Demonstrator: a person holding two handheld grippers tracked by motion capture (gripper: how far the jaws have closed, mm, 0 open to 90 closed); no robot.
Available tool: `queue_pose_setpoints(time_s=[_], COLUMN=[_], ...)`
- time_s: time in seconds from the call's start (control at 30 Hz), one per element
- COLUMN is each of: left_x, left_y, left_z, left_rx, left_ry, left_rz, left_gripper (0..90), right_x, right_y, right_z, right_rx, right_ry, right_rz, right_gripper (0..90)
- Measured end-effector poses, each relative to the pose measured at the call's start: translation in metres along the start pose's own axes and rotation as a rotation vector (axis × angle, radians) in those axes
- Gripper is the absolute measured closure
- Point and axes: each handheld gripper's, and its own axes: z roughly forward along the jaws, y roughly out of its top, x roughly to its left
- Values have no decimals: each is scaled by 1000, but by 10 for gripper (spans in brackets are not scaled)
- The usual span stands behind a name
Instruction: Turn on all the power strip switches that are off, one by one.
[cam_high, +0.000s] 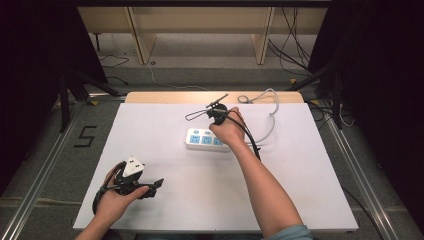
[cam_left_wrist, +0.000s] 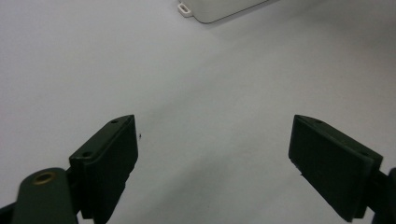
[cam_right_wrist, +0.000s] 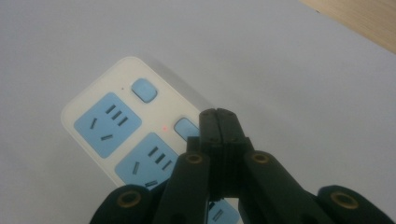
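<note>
A white power strip (cam_high: 202, 139) with blue sockets lies at the middle of the white table sheet (cam_high: 300, 175). In the right gripper view the power strip (cam_right_wrist: 102, 121) shows two blue switches, one free (cam_right_wrist: 144, 89) and one (cam_right_wrist: 186, 127) partly under my jaw tips, with a small red light (cam_right_wrist: 164, 127) beside it. My right gripper (cam_right_wrist: 217, 114) is shut with nothing between its jaws; whether the tips touch that switch I cannot tell. From above, the right gripper (cam_high: 218, 114) is over the strip's right half. My left gripper (cam_high: 152, 186) rests open near the front left, its jaws (cam_left_wrist: 215, 140) holding nothing.
The strip's white cable (cam_high: 272, 112) loops off to the back right of the table. A bare wooden edge (cam_high: 210, 96) runs along the far side. A corner of the strip (cam_left_wrist: 219, 9) sits at the top of the left gripper view.
</note>
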Motion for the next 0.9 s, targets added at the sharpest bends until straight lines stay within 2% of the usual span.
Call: queue_pose_setpoints(time_s=[0.33, 0.9], left_x=[0, -1], left_y=[0, 1], left_z=[0, -1], left_rx=[-2, -4], left_ry=[-3, -3], left_rz=[2, 1], left_gripper=[156, 156], right_x=[4, 18], right_y=[1, 12], right_z=[5, 10], right_rx=[3, 1], right_ry=[5, 14], right_rz=[1, -27], right_gripper=[900, 900])
